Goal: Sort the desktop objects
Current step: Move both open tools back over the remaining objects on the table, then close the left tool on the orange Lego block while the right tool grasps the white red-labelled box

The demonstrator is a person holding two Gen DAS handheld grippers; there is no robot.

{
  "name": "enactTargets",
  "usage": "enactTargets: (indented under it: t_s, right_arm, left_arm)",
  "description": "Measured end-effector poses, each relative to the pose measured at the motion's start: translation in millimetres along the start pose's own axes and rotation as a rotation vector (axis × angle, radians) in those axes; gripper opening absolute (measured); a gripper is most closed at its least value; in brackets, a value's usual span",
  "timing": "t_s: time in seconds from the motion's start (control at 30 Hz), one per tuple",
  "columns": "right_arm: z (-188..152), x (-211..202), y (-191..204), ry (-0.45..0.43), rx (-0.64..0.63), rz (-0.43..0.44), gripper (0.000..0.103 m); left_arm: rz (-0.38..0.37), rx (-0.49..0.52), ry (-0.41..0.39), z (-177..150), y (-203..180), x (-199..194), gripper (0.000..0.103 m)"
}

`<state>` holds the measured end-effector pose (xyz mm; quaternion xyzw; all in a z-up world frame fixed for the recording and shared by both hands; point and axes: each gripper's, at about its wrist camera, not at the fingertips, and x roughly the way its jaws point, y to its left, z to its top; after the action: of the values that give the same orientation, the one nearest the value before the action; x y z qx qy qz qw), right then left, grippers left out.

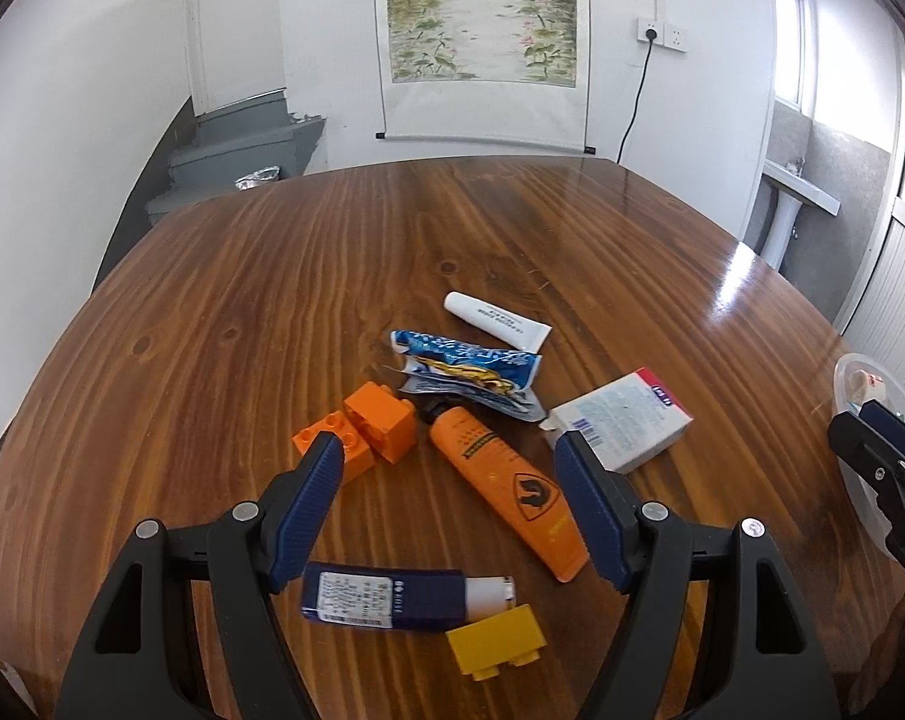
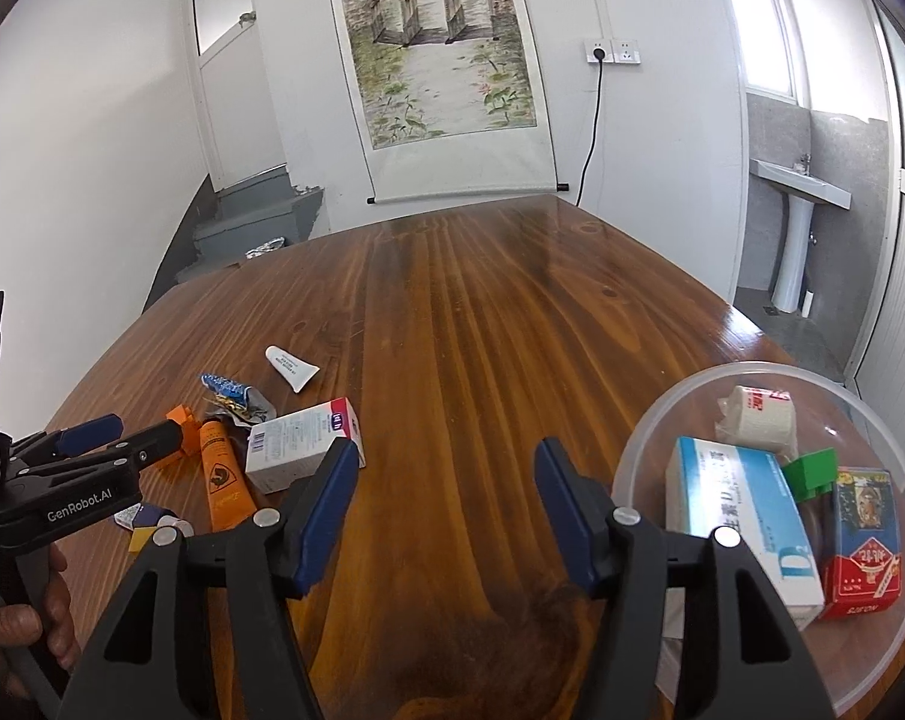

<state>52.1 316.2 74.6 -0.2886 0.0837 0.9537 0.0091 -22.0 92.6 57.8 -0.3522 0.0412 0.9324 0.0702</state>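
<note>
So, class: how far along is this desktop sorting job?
Done: a bandage roll, two boxes and a green block sit in the clear bowl. In hand: nothing; left gripper and right gripper are open. Left: tubes, blocks, a wrapper and a white box on the table.

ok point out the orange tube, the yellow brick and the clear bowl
orange tube (image 1: 503, 483), left wrist view, middle of its body
yellow brick (image 1: 493, 636), left wrist view, its top face
clear bowl (image 2: 860, 669), right wrist view, bare near part of its wall

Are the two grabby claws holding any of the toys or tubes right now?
No. The left gripper and the right gripper both have open jaws with nothing pinched between them.
</note>
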Motion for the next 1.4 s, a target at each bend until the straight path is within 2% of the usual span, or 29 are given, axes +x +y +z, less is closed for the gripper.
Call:
enactTargets:
  t_s: [0.23, 0.4, 0.73, 0.9, 1.1, 1.4]
  right_arm:
    - [2.8, 15.2, 22.0, 0.039, -0.039, 0.068, 0.075]
    - [4.0, 29.6, 30.1, 0.086, -0.033, 0.112, 0.076]
    - [13.2, 52.3, 57.3, 0.161, -0.121, 0.189, 0.076]
    - [18.3, 67.1, 72.3, 0.173, -0.186, 0.183, 0.076]
    - [16.7, 83.0, 76.7, 0.201, -0.199, 0.185, 0.076]
    - [18.7, 100.9, 74.7, 0.228, -0.19, 0.168, 0.076]
  left_arm:
    - [0.061, -0.052, 0.03, 0.1, 38.9, 16.6, 0.076]
    - [0.076, -0.079, 0.066, -1.1, 55.5, 31.3, 0.076]
    - [0.068, -0.07, 0.139, -2.0, 63.5, 59.2, 0.076]
    - [0.056, -0.087, 0.168, 0.3, 69.5, 70.8, 0.076]
    - [0.032, -0.107, 0.191, 1.2, 76.1, 82.1, 0.076]
    - [0.025, -0.109, 0.167, -1.0, 80.3, 81.8, 0.076]
